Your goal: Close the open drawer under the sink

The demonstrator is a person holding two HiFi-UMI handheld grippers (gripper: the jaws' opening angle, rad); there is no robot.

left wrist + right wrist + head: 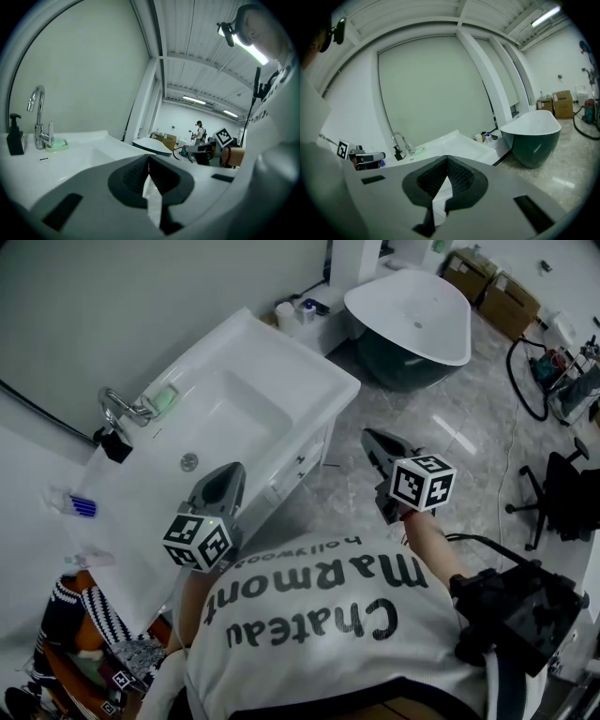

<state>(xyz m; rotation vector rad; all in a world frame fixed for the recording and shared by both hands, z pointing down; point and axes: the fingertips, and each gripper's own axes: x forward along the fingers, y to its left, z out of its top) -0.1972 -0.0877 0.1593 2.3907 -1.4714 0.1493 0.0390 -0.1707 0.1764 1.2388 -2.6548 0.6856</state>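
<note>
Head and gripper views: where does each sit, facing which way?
Head view: on the person's head, facing down at the sink; shirt, left gripper, right gripper show.
Left gripper view: on that gripper, facing across the sink to the tub; own shut jaws, right gripper.
Right gripper view: facing the faucet and wall; own shut jaws, left gripper.
Shared by gripper views: faucet, tub.

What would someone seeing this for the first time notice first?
The long white sink fills the head view's upper left, a chrome tap at its wall side. Beyond it stands a dark-sided bathtub. The left gripper and right gripper hover shut and empty near the sink's front.
</note>
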